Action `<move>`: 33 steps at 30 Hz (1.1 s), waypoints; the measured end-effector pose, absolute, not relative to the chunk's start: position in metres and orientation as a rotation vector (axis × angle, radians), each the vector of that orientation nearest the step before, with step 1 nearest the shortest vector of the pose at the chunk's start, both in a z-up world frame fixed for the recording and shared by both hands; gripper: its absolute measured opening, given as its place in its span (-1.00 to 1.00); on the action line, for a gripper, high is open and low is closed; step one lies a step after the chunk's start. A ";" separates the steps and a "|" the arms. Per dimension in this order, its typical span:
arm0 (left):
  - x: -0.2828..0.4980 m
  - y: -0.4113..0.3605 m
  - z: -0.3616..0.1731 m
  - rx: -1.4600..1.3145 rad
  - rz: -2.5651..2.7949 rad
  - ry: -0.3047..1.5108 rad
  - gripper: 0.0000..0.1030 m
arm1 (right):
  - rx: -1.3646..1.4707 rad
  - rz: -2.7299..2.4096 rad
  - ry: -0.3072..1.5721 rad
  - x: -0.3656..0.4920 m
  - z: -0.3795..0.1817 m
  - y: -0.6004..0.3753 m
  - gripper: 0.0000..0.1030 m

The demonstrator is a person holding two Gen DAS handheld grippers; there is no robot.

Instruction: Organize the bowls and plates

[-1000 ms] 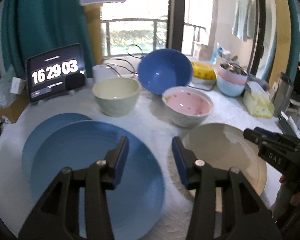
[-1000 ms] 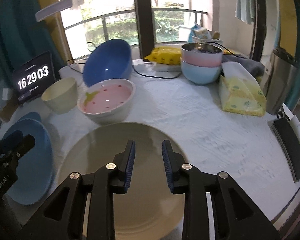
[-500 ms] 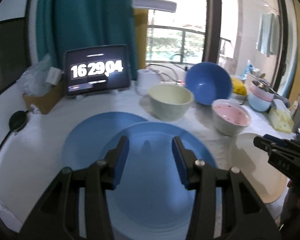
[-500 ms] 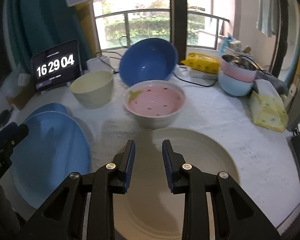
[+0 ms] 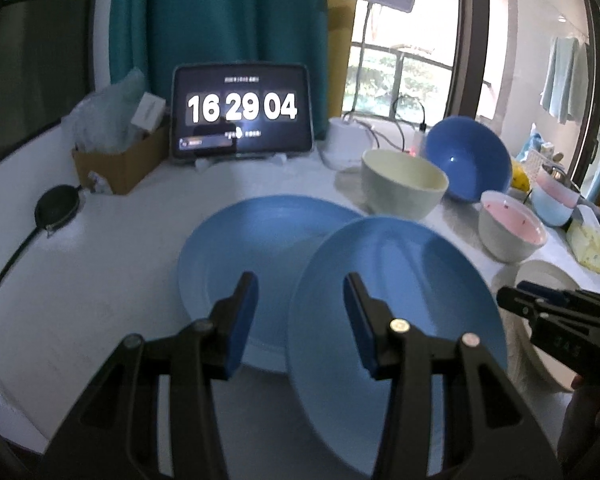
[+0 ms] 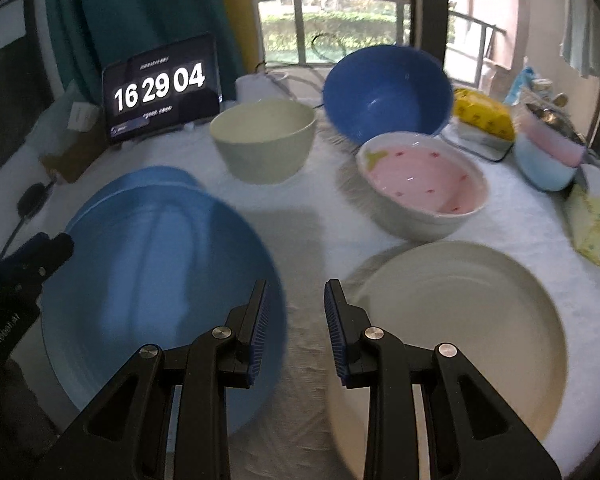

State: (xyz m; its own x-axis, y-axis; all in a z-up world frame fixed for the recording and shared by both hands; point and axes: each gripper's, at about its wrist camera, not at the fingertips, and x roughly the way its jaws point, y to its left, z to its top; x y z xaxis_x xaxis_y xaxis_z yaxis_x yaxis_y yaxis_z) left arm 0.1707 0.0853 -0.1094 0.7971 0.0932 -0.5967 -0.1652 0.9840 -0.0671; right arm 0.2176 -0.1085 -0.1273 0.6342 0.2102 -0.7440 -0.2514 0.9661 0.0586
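Hardly anything looks sorted yet. Taking the tablet clock (image 5: 242,114) as landmark: two blue plates sit in front of it, the near blue plate (image 5: 396,304) overlapping the far blue plate (image 5: 260,256), so that may be a started stack. The cream plate (image 6: 452,320) lies apart, well to the right of the blue pair. All bowls are loose: cream bowl (image 6: 264,140) just right of the clock, big blue bowl (image 6: 388,92) tipped on its side further right, pink bowl (image 6: 424,188) in front of that one. Left to do, I'd judge: stack the plates, nest the bowls.

Your left gripper (image 5: 300,312) hangs released and empty over the blue plates. Your right gripper (image 6: 296,320) is also released and empty, over the gap between near blue plate and cream plate.

Versus a second ago: both views have swung left, the clock now sits far more central, and it ticked from 03 to 04. Dishes unmoved.
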 end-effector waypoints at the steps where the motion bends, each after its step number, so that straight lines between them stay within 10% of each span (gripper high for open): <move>1: 0.171 0.086 -0.111 -0.116 0.141 0.639 -0.10 | -0.057 0.268 0.848 0.218 -0.129 -0.105 -0.42; 33: 0.169 0.071 -0.121 -0.060 0.116 0.683 -0.28 | -0.051 0.289 0.877 0.213 -0.137 -0.101 -0.68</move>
State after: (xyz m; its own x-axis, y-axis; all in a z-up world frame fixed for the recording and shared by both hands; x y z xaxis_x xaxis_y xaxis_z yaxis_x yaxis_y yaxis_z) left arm 0.1693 0.0712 -0.1209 0.7693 0.0876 -0.6328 -0.1268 0.9918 -0.0169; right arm 0.2128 -0.1015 -0.1370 0.6031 0.2288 -0.7641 -0.2708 0.9598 0.0737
